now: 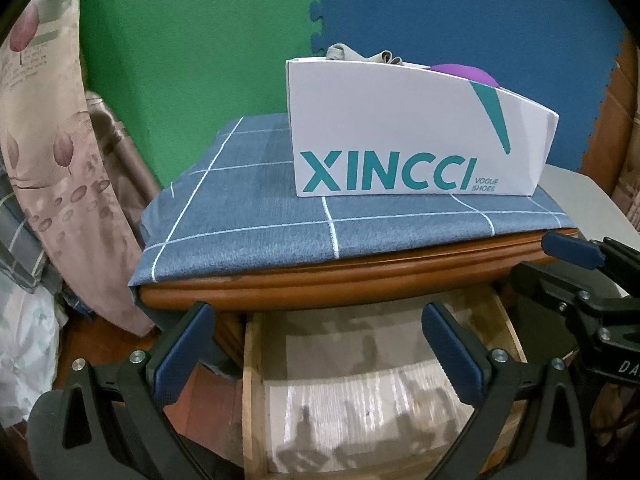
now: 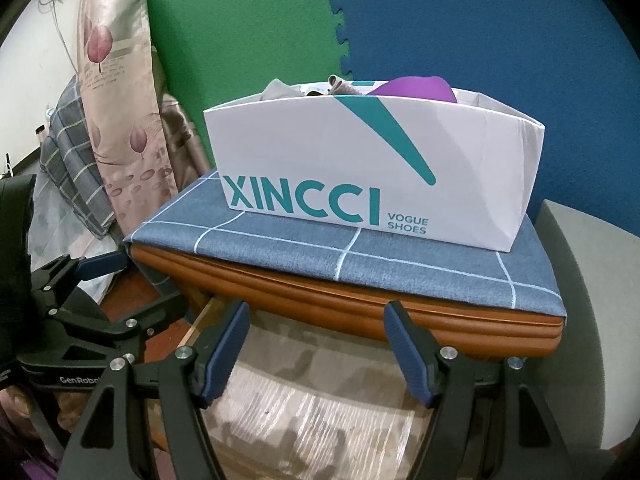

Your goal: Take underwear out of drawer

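The wooden drawer [image 1: 256,380] is pulled open below the orange-brown cabinet top; its pale lined bottom [image 2: 320,408] shows only shadows, no cloth. A white XINCCI shoe box [image 1: 400,136] stands on the blue checked cloth on top and holds grey [image 1: 360,55] and purple [image 2: 416,87] underwear. My left gripper [image 1: 320,320] is open and empty above the drawer. My right gripper [image 2: 316,316] is open and empty above the drawer too; it also shows at the right in the left wrist view [image 1: 572,248].
Blue checked cloth [image 2: 400,256] covers the cabinet top. Floral curtain [image 1: 60,140] and checked bedding [image 2: 72,168] hang at the left. Green and blue foam mats [image 1: 440,12] line the back wall. A grey-white surface [image 2: 580,320] lies at the right.
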Motion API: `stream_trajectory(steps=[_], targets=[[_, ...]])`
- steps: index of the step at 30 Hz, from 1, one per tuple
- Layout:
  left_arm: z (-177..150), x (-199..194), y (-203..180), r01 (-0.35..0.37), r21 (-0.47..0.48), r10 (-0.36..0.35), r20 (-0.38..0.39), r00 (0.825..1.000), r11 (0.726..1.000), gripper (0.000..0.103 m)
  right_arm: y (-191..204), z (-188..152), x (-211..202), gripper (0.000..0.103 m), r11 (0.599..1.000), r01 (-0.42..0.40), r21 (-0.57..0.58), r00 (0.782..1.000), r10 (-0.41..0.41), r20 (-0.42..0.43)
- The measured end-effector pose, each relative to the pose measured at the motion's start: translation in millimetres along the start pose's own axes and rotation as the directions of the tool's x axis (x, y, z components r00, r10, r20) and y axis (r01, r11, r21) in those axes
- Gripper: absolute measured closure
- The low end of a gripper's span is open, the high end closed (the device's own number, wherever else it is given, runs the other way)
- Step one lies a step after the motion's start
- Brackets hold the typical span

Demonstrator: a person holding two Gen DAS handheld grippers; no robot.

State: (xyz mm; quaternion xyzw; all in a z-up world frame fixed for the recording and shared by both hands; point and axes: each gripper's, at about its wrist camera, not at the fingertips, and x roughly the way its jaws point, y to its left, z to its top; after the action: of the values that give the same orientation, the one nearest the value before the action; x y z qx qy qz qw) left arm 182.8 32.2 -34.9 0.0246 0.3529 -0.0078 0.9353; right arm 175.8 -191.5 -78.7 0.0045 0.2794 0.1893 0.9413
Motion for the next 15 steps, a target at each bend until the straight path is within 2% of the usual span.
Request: stream_trajectory(steps=[15], targets=[[-0.7, 0.7, 0.2, 0.004, -0.002, -0.004, -0.003, 1.0, 1.0, 0.0, -1.4, 0.5, 2.2, 0.032, 1.0, -0.003, -0.002, 1.0, 0.003, -0.008]])
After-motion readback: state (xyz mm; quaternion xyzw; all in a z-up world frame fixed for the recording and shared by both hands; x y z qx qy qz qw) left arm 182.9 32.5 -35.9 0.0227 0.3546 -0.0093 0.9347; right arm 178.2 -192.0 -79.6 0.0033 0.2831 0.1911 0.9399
